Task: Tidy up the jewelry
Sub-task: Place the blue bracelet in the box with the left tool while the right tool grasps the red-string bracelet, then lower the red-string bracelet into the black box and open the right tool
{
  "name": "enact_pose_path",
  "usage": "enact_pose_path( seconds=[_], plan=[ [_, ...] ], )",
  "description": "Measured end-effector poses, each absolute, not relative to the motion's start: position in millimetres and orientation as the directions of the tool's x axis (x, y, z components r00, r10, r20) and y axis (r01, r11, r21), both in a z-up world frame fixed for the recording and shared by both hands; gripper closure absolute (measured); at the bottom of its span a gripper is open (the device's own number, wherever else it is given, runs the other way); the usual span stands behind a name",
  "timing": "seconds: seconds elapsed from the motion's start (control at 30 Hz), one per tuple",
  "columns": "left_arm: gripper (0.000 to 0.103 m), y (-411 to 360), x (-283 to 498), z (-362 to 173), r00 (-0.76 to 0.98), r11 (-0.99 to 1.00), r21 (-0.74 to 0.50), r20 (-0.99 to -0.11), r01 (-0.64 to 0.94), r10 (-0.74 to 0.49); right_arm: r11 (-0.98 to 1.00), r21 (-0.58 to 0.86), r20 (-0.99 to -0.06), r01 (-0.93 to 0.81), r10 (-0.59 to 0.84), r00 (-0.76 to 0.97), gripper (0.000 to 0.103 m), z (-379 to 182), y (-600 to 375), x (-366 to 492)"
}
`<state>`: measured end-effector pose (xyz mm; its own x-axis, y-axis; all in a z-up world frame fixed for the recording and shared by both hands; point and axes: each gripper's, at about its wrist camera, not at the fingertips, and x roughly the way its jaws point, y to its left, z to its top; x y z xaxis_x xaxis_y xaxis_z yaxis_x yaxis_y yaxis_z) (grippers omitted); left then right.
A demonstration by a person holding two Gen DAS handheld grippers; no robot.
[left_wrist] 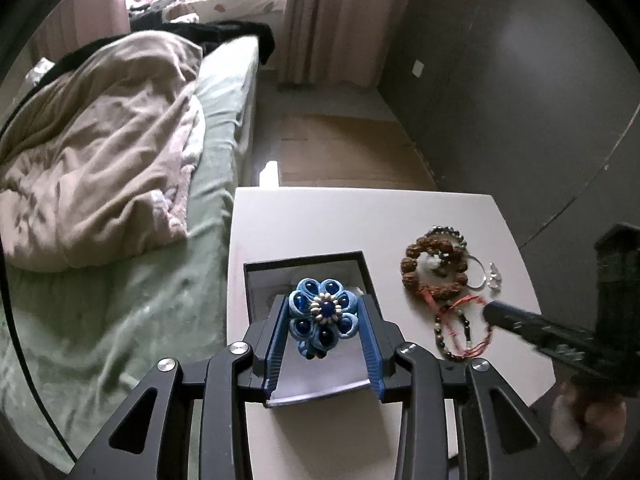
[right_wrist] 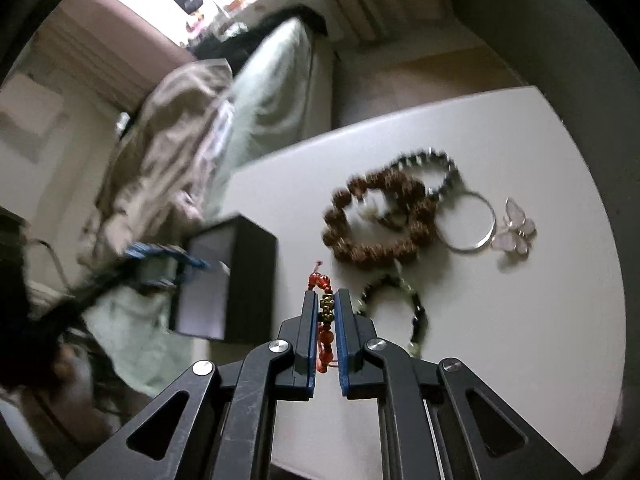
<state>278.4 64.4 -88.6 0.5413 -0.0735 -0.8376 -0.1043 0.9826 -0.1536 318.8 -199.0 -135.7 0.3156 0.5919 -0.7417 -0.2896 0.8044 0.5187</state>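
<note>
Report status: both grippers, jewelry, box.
Left gripper holds blue flower over box. Right gripper shut on red bracelet. Nothing blocking.

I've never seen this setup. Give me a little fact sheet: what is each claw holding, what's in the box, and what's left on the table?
left gripper: closed on the blue flower brooch, above the box
right gripper: shut on the red beaded bracelet
black box: open, contents not discernible
white table: brown bead bracelet, dark bead bracelet, silver bangle, butterfly clip, black bead strand
</note>
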Motion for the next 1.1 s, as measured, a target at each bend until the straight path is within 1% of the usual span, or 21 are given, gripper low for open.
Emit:
enact_pose_path(
  seconds=[0.07,0.13,0.2,0.27,0.5,0.87,0.9,0.93,0.97,1.0,1.03,1.1],
  plan=[
    [0.065,67.3,282.0,-93.8,0.528,0.978,-0.176,-0.844,-0.110,-0.093,0.785,0.547,-0.713,-0.292,0.619,0.328,0.093,-130.1,-204.4,319.5],
    [0.059,69.6,284.4,-96.0,0.523,0.975,-0.190,-0.846,-0.112,-0.105,0.756,0.580,-0.683,-0.302,0.654,0.326,0.093,-126.4,-198.3,325.9],
    [0.041,71.6,285.1,-94.9,0.530,0.974,-0.197,-0.841,-0.116,-0.107,0.729,0.603,-0.656,-0.323,0.684,0.320,0.093,-121.8,-194.7,324.2],
    [0.035,75.8,283.3,-91.5,0.550,0.971,-0.209,-0.828,-0.120,-0.110,0.708,0.614,-0.633,-0.349,0.706,0.318,0.093,-118.1,-184.2,322.2],
    [0.034,95.1,273.2,-84.0,0.582,0.962,-0.224,-0.808,-0.154,-0.094,0.631,0.641,-0.562,-0.438,0.774,0.292,0.093,-108.1,-150.5,312.1],
    [0.034,126.9,247.0,-74.0,0.599,0.953,-0.234,-0.797,-0.191,-0.075,0.561,0.665,-0.536,-0.492,0.818,0.208,0.092,-119.7,-84.1,314.7],
    [0.034,128.8,245.7,-73.2,0.601,0.952,-0.235,-0.796,-0.196,-0.073,0.570,0.659,-0.548,-0.492,0.811,0.205,0.090,-122.2,-80.5,316.7],
    [0.034,131.5,243.2,-71.7,0.603,0.951,-0.236,-0.794,-0.201,-0.070,0.585,0.653,-0.567,-0.482,0.799,0.202,0.083,-124.9,-77.4,319.6],
    [0.034,132.5,241.9,-70.6,0.606,0.950,-0.236,-0.793,-0.204,-0.067,0.607,0.648,-0.587,-0.460,0.783,0.207,0.061,-128.4,-77.7,322.3],
    [0.034,133.7,240.7,-69.6,0.608,0.950,-0.235,-0.791,-0.205,-0.064,0.624,0.646,-0.591,-0.440,0.773,0.229,0.042,-130.1,-82.0,323.3],
    [0.034,134.9,238.7,-68.5,0.612,0.950,-0.234,-0.789,-0.207,-0.061,0.635,0.644,-0.586,-0.427,0.768,0.260,0.039,-129.6,-89.1,323.1],
    [0.034,136.0,235.7,-66.9,0.617,0.950,-0.237,-0.785,-0.205,-0.063,0.641,0.640,-0.584,-0.423,0.764,0.274,0.039,-125.4,-98.1,322.8]
  ],
)
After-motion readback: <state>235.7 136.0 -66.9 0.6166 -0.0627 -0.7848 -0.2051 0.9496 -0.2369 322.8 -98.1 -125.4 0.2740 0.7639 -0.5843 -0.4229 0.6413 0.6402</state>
